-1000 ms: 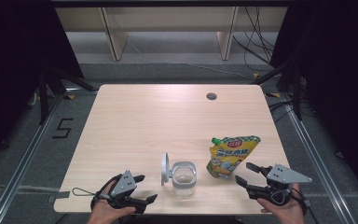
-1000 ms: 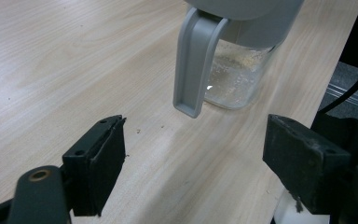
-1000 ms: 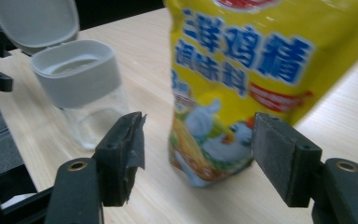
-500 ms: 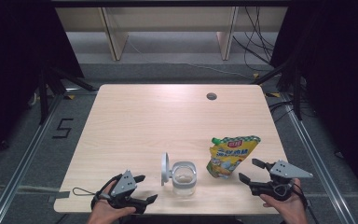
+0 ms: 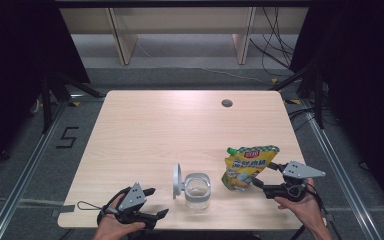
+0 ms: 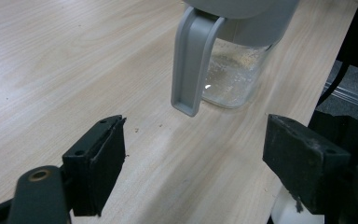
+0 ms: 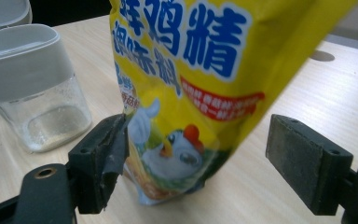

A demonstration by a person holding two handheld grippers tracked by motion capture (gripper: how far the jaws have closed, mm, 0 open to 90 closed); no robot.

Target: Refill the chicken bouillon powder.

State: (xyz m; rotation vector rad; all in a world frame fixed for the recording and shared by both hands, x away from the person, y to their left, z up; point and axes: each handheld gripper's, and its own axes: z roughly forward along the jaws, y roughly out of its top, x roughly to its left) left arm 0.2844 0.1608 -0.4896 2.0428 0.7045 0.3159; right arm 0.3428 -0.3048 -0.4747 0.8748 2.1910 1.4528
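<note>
The yellow pouch (image 5: pixel 249 167) is standing upright near the right front part of the table (image 5: pixel 180 130), with a green cap at its top left corner, just beside the clear jar (image 5: pixel 197 191). On its front, large blue Chinese characters are showing, among them "鸡精", with a red band of small white writing that is too blurred to read, and a cartoon chicken lower down (image 7: pixel 177 144). In the high view, a small red logo is sitting at the top of the pouch, but it is too small to read. The right gripper (image 5: pixel 266 180) is reaching toward the pouch from the right; its fingers (image 7: pixel 307 163) have just been opening and are now standing wide, with the lower part of the pouch between them; the left finger is close to the pouch's edge, and no grip is showing. The left gripper (image 5: pixel 156 202) is resting at the front left of the table, its fingers (image 6: pixel 98 161) wide apart and holding nothing. The jar has a grey collar, its grey lid (image 5: pixel 177 180) is standing open on the left side, and a little pale powder is lying at the bottom (image 6: pixel 233 79). A round hole (image 5: pixel 226 103) is sitting in the far right part of the table, and a "5" (image 5: pixel 67 137) is marked on the floor at the left.
</note>
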